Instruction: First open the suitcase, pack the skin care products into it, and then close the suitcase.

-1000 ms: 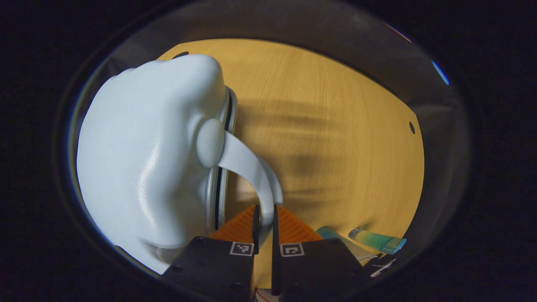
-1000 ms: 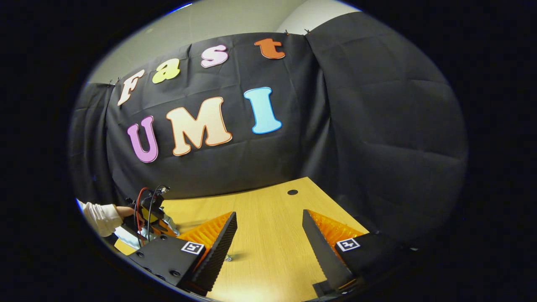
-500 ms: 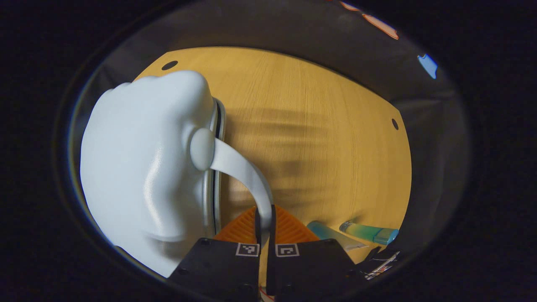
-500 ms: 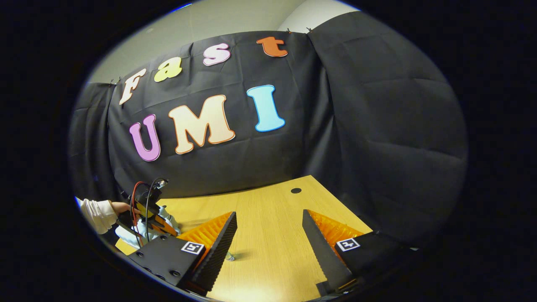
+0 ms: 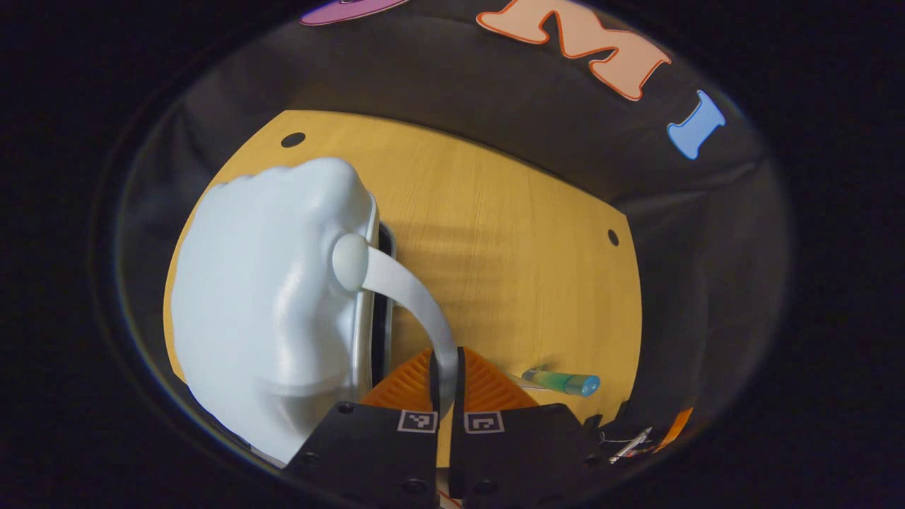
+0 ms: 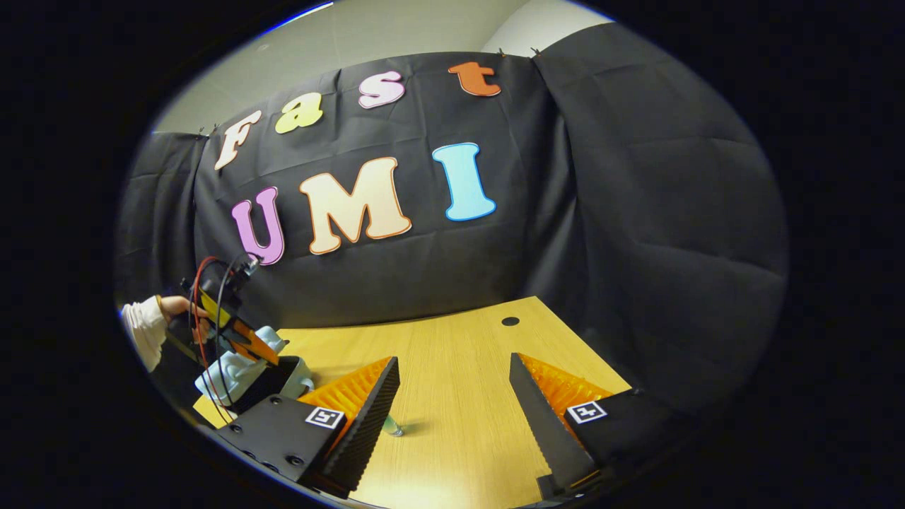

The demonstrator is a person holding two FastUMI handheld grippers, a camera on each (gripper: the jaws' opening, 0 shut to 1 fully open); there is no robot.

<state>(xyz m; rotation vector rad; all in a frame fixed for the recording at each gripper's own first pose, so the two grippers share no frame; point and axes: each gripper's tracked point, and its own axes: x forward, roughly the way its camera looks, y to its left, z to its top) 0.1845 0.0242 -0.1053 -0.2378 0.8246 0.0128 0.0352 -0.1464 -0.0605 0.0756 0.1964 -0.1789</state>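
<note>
A pale blue hard-shell suitcase (image 5: 269, 297) fills the left of the left gripper view, its lid raised a little so a dark gap shows along the zip edge. My left gripper (image 5: 444, 375) is shut on the suitcase's curved handle strap (image 5: 417, 297). A green-blue skin care tube (image 5: 562, 382) lies on the table to the right of the fingers. In the right gripper view my right gripper (image 6: 452, 396) stands open over the table, nothing between its fingers. Far left there, the left gripper (image 6: 233, 325) and a hand sit above the suitcase (image 6: 237, 371). A tube tip (image 6: 392, 426) peeks beside my finger.
The wooden table (image 5: 509, 254) has round cable holes (image 5: 293, 139) near its corners and a far edge against the black cloth wall (image 6: 622, 233). Small loose items (image 5: 633, 442) lie at the table's near right in the left gripper view.
My left gripper has risen and tipped up with the handle, lifting the suitcase lid so a gap opens. The right gripper has stayed almost still.
</note>
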